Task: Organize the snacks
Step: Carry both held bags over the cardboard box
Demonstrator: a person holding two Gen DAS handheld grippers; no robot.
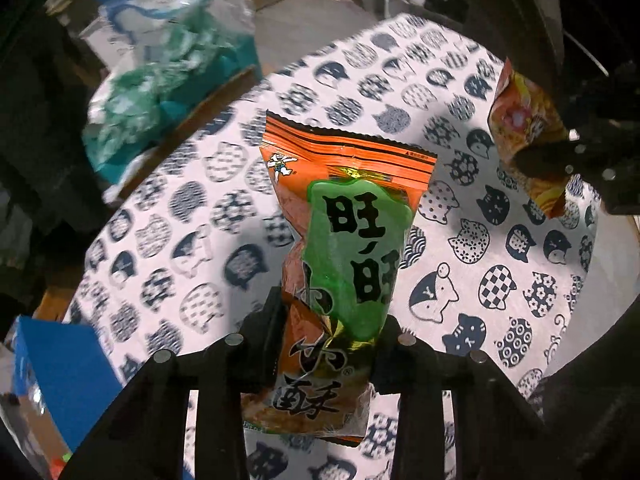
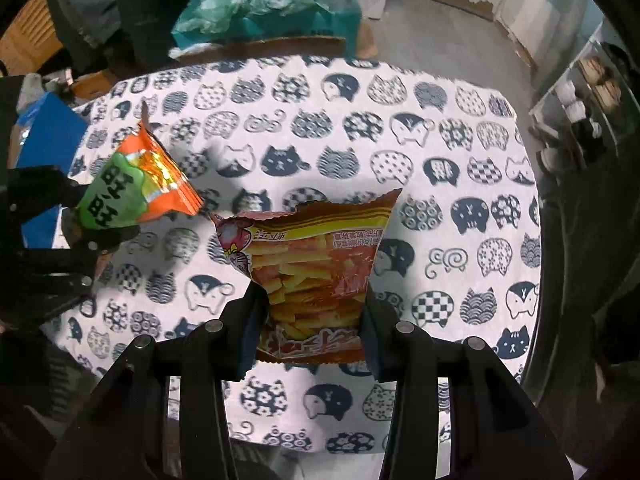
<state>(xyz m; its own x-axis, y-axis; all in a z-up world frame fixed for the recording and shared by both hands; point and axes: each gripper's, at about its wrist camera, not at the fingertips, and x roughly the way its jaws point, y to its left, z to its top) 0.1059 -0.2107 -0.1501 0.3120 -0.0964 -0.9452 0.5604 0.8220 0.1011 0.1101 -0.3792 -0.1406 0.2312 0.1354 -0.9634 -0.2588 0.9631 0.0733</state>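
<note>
My left gripper (image 1: 330,320) is shut on an orange and green snack bag (image 1: 344,216) and holds it above the cat-print tablecloth (image 1: 208,200). The same bag (image 2: 136,188) and left gripper (image 2: 86,224) show at the left of the right wrist view. My right gripper (image 2: 314,304) is shut on a red and yellow fries snack bag (image 2: 316,264), held above the cloth (image 2: 400,152). That bag (image 1: 524,132) and the right gripper (image 1: 560,156) show at the upper right of the left wrist view.
A cardboard box with green and white plastic bags (image 1: 160,92) stands beyond the table's far edge; it also shows in the right wrist view (image 2: 272,4). A blue box (image 1: 60,372) sits at the table's left side. A shelf with jars (image 2: 588,96) stands to the right.
</note>
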